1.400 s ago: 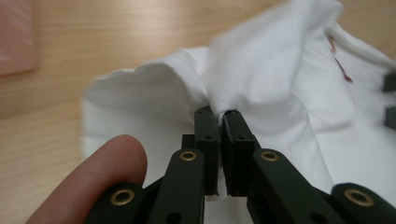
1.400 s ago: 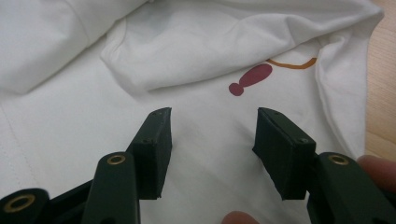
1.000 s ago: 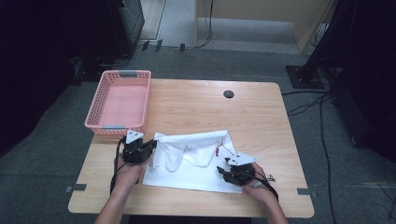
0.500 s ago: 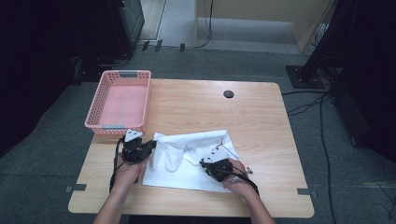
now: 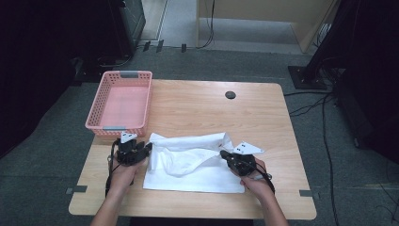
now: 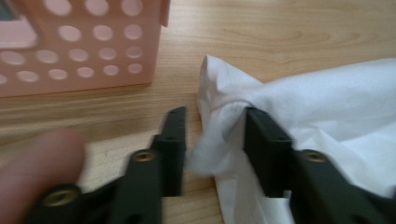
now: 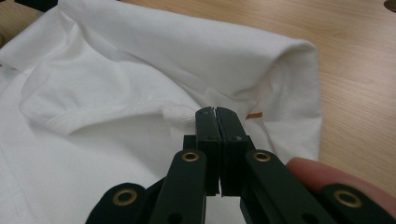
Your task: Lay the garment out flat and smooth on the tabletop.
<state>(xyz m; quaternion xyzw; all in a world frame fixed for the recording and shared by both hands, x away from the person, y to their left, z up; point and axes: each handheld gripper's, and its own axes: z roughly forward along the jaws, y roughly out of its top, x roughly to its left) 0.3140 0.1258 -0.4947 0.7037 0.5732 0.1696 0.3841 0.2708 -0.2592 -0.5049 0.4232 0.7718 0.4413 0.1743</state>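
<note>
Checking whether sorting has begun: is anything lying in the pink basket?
No, the high view shows the pink basket with only its bare floor inside.

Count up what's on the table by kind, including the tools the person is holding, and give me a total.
White garment: 1
Pink perforated basket: 1
Small dark round thing near the table's far edge: 1
Handheld tools: 2, the left tool open around a bunch of the garment's edge, the right tool shut at the cloth
Total: 5

far table [image 5: 202,106] bare | pink basket [image 5: 120,104] blocks left — white cloth [image 5: 188,162] covers near middle
</note>
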